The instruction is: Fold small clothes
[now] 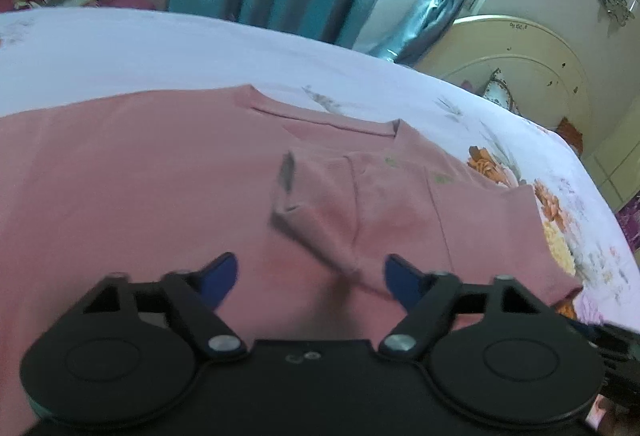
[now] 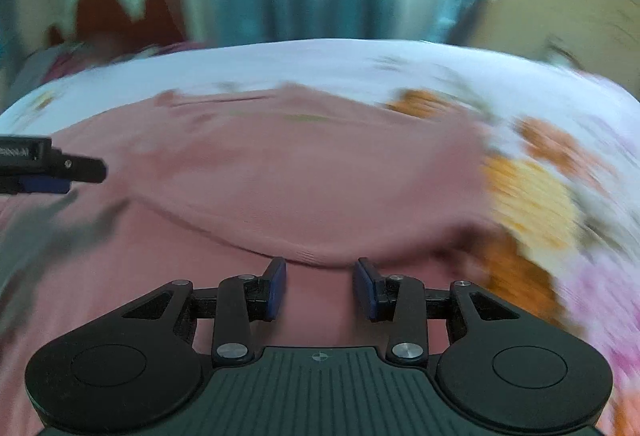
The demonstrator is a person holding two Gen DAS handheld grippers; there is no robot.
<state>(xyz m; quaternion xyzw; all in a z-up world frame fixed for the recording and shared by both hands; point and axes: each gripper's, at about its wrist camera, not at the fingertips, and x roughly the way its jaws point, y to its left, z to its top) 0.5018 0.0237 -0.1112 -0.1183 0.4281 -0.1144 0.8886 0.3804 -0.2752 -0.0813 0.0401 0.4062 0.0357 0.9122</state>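
With both claws apart and empty, your left claw [image 1: 310, 278] and right claw [image 2: 322, 286] hover over the pink shirt [image 1: 160, 176] spread across mid-frame on the bed [image 1: 160, 44]; pinch the folded sleeve's edge cleanly before dragging.

Left black plastic two-finger gripper [image 1: 310, 278] and right black plastic two-finger gripper [image 2: 321, 286] each carry 2 blue pads, round discs and silver pivot screws.
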